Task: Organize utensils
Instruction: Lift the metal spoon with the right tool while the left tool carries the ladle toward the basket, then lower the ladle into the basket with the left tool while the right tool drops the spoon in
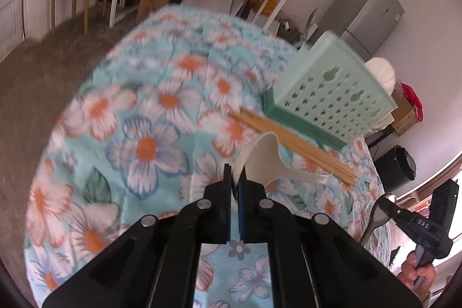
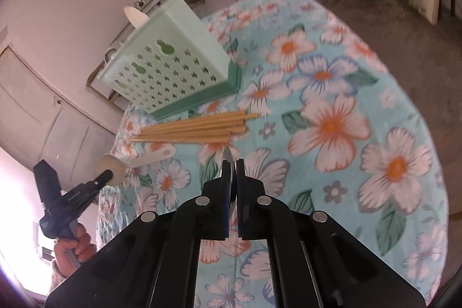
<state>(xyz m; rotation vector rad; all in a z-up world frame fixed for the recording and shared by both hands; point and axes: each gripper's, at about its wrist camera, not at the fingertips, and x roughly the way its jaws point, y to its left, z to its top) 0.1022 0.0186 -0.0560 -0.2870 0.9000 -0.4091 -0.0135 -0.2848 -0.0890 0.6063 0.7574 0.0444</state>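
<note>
Left wrist view: the left hand-held gripper (image 1: 236, 173) is clamped on the bowl of a white plastic spoon (image 1: 261, 159), whose handle runs right above the floral table (image 1: 144, 111). Beyond it, chopsticks (image 1: 294, 146) lie beside a mint perforated holder (image 1: 332, 94) near the table's far right edge. At right, the right hand-held gripper (image 1: 385, 205), lettered "DAS", pinches a metal spoon (image 1: 375, 217).

Right wrist view: its jaws are closed on that metal spoon (image 2: 226, 160); the chopsticks (image 2: 193, 127) lie just ahead, the holder (image 2: 170, 62) behind them.
</note>
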